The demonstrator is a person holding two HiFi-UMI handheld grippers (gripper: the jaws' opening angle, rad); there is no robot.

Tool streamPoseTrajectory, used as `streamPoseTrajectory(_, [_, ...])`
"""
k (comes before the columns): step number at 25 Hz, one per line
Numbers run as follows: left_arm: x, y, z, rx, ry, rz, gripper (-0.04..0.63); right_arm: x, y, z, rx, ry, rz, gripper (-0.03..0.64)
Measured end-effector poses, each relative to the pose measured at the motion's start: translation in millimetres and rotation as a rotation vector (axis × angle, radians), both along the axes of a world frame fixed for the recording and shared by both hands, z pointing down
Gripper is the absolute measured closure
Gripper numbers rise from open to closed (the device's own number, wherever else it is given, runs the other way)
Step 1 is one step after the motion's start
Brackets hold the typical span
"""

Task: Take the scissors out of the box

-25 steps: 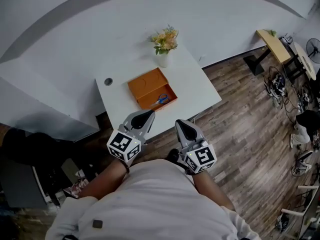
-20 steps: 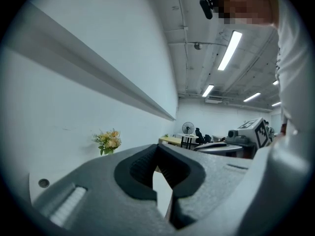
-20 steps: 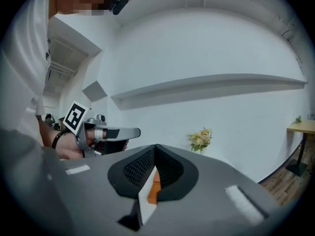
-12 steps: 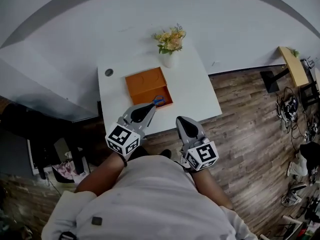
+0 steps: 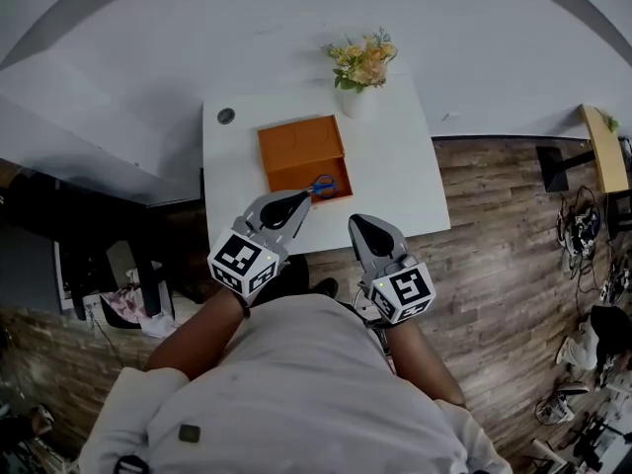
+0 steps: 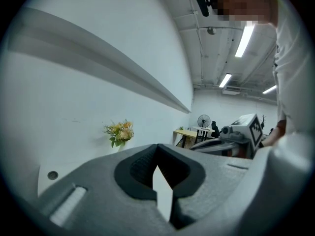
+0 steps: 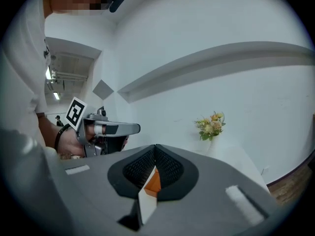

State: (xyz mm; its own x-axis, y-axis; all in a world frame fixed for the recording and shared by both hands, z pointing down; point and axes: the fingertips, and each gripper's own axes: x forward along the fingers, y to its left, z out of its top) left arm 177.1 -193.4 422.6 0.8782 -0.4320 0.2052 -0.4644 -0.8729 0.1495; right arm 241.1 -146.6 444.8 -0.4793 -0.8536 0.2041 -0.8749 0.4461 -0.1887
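Note:
An open orange box (image 5: 299, 150) lies on the white table (image 5: 395, 181). The blue-handled scissors (image 5: 321, 187) rest inside it, at its near right corner. In the head view my left gripper (image 5: 298, 203) hangs over the table's near edge, its tip just short of the box and the scissors. It is shut and empty (image 6: 157, 147). My right gripper (image 5: 357, 224) sits further right, near the table's front edge, also shut with nothing held (image 7: 156, 148). A sliver of the orange box (image 7: 154, 182) shows through the gap behind its jaws.
A white vase of yellow flowers (image 5: 361, 68) stands at the table's far right corner. A round cable hole (image 5: 226, 116) is at the far left. Wooden floor (image 5: 494, 235) lies to the right, with a desk (image 5: 602, 146) and cables beyond. Clutter (image 5: 123, 304) sits to the left below.
The person has stepped closer to the table. Both grippers moved forward and a little down. The left tip now reaches the table's near edge by the box. Both jaws stay shut.

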Motion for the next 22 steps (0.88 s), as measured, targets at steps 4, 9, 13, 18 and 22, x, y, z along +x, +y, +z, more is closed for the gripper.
streamPoseTrajectory(4, [-7.1, -14.8, 11.6, -0.027, -0.010, -0.010, 0.591, -6.1, -21.8, 10.2, -0.033, 0.042, -0.044, 0.604])
streamPoseTrajectory(9, [-15.3, -30.0, 32.3, -0.076, -0.023, -0.005, 0.591, -13.5, -50.8, 34.0, -0.085, 0.135, -0.099, 0.594])
streamPoseTrajectory(13, [-22.5, -41.5, 48.6, -0.119, -0.036, -0.002, 0.591, -21.5, -67.5, 57.1, -0.138, 0.198, -0.143, 0.580])
streamPoseTrajectory(18, [-28.9, -54.3, 65.5, -0.170, -0.036, 0.003, 0.591, -31.2, -86.9, 94.6, -0.221, 0.297, -0.223, 0.549])
streamPoseTrajectory(22, [-31.0, -68.2, 75.3, -0.189, -0.039, 0.003, 0.591, -36.3, -102.5, 128.9, -0.286, 0.399, -0.297, 0.538])
